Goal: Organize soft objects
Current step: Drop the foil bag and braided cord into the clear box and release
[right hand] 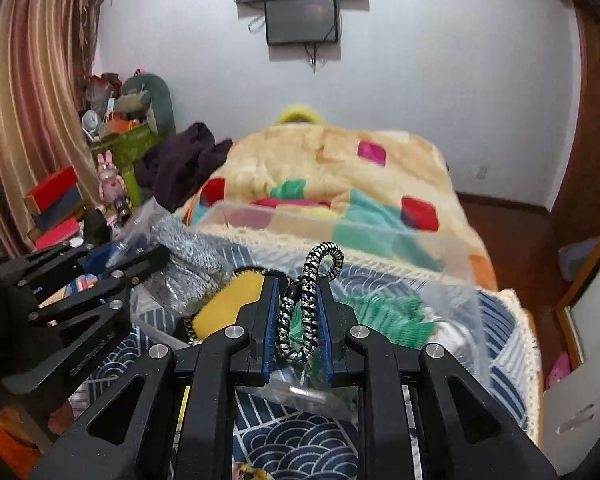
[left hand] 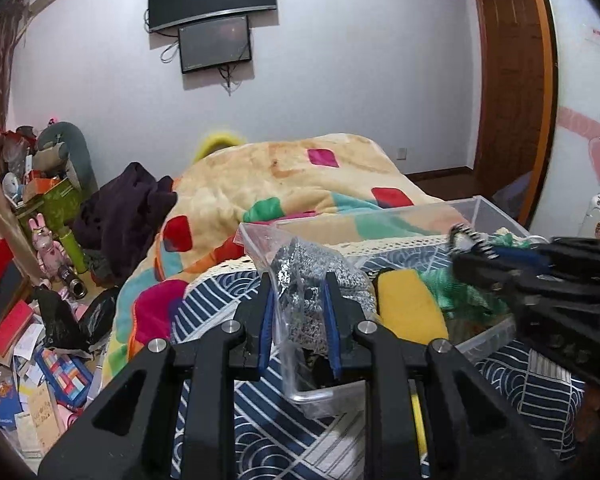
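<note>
Bagged grey knit [left hand: 300, 300] blurred, braided cord [right hand: 306, 300] partly hidden between jaws

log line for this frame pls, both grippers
left gripper: shut on bagged grey knit | right gripper: shut on black-white cord | both over clear bin | bin holds yellow item, green cloth

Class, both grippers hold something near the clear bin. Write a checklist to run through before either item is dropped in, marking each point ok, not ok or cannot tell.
1. Left gripper shut on the bagged grey knit: ok.
2. Right gripper shut on the braided cord: ok.
3. Cord over the bin: ok.
4. Bag fully over the bin: cannot tell.
5. Free room beside the yellow pad and green fabric: cannot tell.
</note>
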`<state>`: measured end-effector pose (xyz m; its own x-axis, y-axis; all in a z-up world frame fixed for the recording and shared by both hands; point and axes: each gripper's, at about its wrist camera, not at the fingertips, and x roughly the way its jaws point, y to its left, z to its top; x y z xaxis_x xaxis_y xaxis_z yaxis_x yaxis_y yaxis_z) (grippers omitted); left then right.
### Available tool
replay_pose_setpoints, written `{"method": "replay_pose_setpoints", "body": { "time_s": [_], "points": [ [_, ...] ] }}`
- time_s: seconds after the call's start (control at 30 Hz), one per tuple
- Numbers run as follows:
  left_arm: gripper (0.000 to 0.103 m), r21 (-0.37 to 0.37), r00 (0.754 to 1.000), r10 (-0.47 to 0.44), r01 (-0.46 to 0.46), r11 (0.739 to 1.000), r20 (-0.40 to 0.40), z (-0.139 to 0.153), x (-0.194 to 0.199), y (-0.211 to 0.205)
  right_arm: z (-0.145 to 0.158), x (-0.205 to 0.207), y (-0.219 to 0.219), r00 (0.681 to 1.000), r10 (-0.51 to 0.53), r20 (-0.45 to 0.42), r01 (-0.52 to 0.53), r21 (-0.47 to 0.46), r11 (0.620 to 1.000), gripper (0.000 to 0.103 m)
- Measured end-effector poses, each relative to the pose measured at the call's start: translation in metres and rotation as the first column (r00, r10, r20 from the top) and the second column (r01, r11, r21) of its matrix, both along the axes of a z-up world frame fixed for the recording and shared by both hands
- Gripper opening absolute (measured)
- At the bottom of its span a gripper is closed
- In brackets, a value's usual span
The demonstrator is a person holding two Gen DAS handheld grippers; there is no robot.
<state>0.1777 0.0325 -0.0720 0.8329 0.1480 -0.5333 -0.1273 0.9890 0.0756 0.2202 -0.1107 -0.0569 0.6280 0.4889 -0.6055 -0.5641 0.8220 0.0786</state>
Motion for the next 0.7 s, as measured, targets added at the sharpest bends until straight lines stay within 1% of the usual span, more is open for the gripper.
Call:
{"method": "replay_pose_setpoints", "body": {
  "time_s": [0.1, 0.13, 0.27, 0.33, 0.37, 0.43, 0.5, 0.53, 0.6, 0.67, 0.7],
  "points": [
    [0.022, 0.006, 1.0, -0.009, 0.009, 1.0, -0.017, -0.004, 0.004, -0.004, -0.008, 0.007, -0.003, 0.999, -0.009, -0.047, 0.009, 0.005, 1.0, 0.017],
    [0.022, 0.002, 1.0, -0.01, 0.01, 1.0, -0.025, -0.005, 0.005, -0.005, -0.01, 0.008, -0.004, 0.998, -0.014, -0.059, 0.015, 0.0, 1.0, 0.018],
    [0.022, -0.076, 0.997, -0.031, 0.026, 0.997, -0.066, -0.01, 0.005, 0.0, -0.011, 0.003, -0.009, 0.998, -0.025, -0.066, 0.024, -0.016, 1.0, 0.022],
    [0.025, -0.09, 0.997, -0.039, 0.032, 0.995, -0.072, -0.01, 0.002, 0.0, -0.01, 0.002, -0.009, 0.998, -0.027, -0.063, 0.025, -0.026, 0.999, 0.029],
    [0.027, -0.093, 0.996, -0.045, 0.038, 0.995, -0.072, -0.01, -0.001, -0.001, -0.008, -0.001, -0.01, 0.998, -0.03, -0.055, 0.028, -0.035, 0.999, 0.03],
    [0.029, -0.088, 0.996, -0.056, 0.05, 0.995, -0.066, -0.008, -0.008, -0.005, -0.006, -0.004, -0.012, 0.999, -0.033, -0.042, 0.031, -0.044, 0.999, 0.036],
    [0.038, -0.083, 0.996, -0.063, 0.058, 0.995, -0.056, -0.005, -0.014, -0.006, -0.003, -0.008, -0.015, 0.999, -0.033, -0.029, 0.032, -0.046, 0.998, 0.04],
    [0.04, -0.083, 0.997, -0.066, 0.062, 0.995, -0.049, -0.003, -0.017, -0.007, -0.002, -0.011, -0.017, 0.999, -0.041, -0.018, 0.04, -0.049, 0.998, 0.043],
    [0.045, -0.088, 0.996, -0.078, 0.075, 0.993, -0.031, 0.002, -0.026, -0.008, 0.002, -0.017, -0.022, 0.998, -0.057, 0.004, 0.057, -0.056, 0.997, 0.046],
    [0.047, -0.097, 0.996, -0.089, 0.087, 0.992, -0.018, 0.008, -0.033, -0.008, 0.005, -0.019, -0.025, 0.998, -0.065, 0.016, 0.065, -0.058, 0.996, 0.046],
    [0.05, -0.1, 0.996, -0.093, 0.091, 0.991, -0.013, 0.011, -0.037, -0.007, 0.007, -0.021, -0.027, 0.997, -0.069, 0.023, 0.07, -0.056, 0.996, 0.046]
  ]
}}
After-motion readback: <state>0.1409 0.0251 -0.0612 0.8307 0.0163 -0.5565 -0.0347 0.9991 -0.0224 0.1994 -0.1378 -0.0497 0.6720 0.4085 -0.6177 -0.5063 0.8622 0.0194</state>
